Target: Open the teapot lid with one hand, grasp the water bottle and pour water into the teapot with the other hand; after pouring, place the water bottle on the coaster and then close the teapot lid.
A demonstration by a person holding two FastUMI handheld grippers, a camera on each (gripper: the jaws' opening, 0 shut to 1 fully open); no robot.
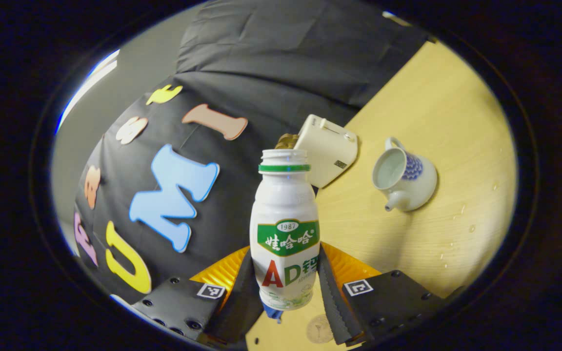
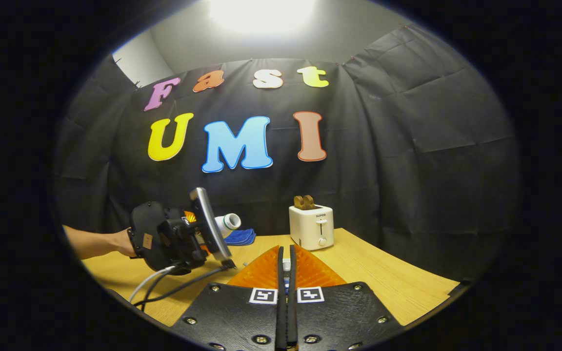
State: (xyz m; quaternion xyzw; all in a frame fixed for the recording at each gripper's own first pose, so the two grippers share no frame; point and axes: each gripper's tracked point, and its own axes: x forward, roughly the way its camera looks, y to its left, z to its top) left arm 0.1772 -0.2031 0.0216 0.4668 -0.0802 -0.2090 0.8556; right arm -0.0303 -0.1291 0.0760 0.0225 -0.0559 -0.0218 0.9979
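gripping the water bottle, left tongs tilted; right tongs closed on something small.

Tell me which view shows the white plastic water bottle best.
The left gripper view: the white plastic water bottle stands large between that hand-held gripper's fingers, uncapped, label readable. The right gripper view gives just its neck, poking out beyond the other hand-held gripper.
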